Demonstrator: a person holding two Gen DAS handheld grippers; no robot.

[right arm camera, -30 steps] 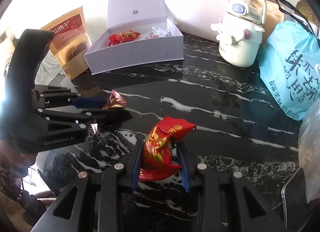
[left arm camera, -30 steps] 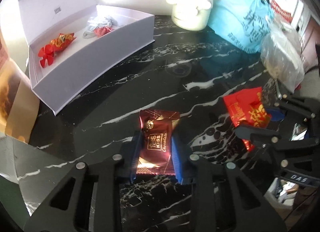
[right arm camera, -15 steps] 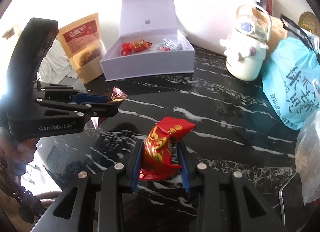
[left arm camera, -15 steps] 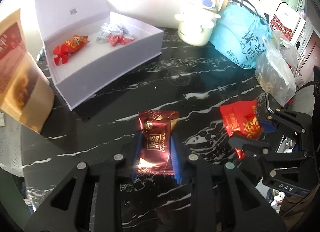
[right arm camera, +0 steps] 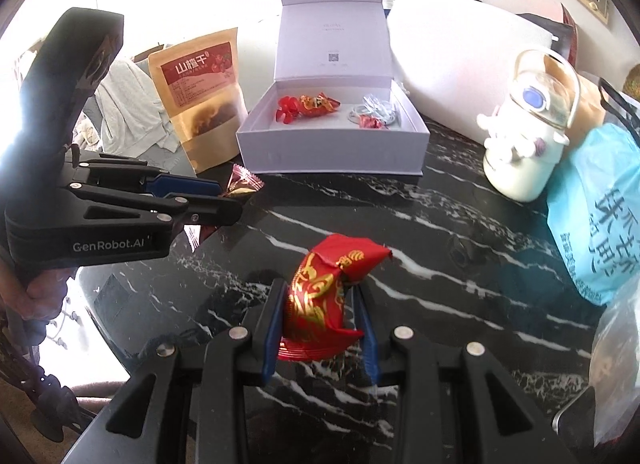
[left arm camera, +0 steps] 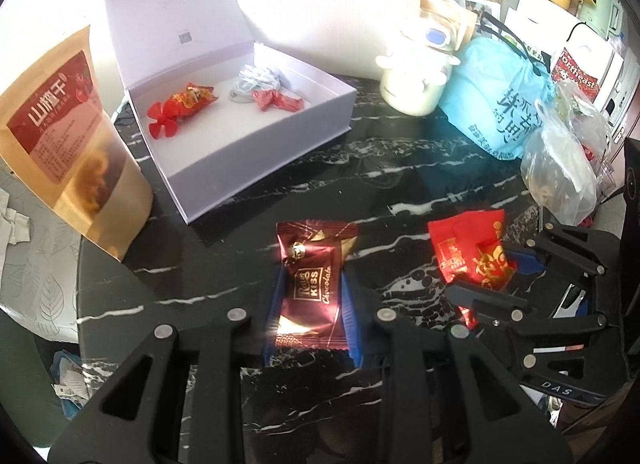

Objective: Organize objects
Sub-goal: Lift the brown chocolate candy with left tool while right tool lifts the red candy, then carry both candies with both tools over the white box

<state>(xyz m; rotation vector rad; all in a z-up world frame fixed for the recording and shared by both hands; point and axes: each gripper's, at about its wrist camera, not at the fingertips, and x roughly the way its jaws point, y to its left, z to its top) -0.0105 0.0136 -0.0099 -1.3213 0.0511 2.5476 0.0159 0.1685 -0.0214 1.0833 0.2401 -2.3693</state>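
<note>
My left gripper (left arm camera: 314,288) is shut on a maroon chocolate packet (left arm camera: 310,286), held above the black marble table (left arm camera: 360,168). Its foil end (right arm camera: 242,186) pokes out past the left gripper (right arm camera: 224,200) in the right wrist view. My right gripper (right arm camera: 320,304) is shut on a red and gold candy (right arm camera: 324,292), also visible (left arm camera: 472,260) at the right of the left wrist view. An open white box (left arm camera: 256,152) stands at the back left with a red candy (left arm camera: 180,108), a small red sweet (left arm camera: 276,100) and a silvery wrapper (left arm camera: 256,78) inside.
A brown snack pouch (left arm camera: 68,136) stands left of the box. A white kettle-shaped jug (left arm camera: 420,76), a blue bag (left arm camera: 504,104) and a clear plastic bag (left arm camera: 560,168) crowd the back right. A large white cushion-like shape (left arm camera: 320,16) lies behind the box.
Both grippers have lifted and pulled back from the box, so more of the table, the box and the brown pouch now show. Each keeps its candy.
</note>
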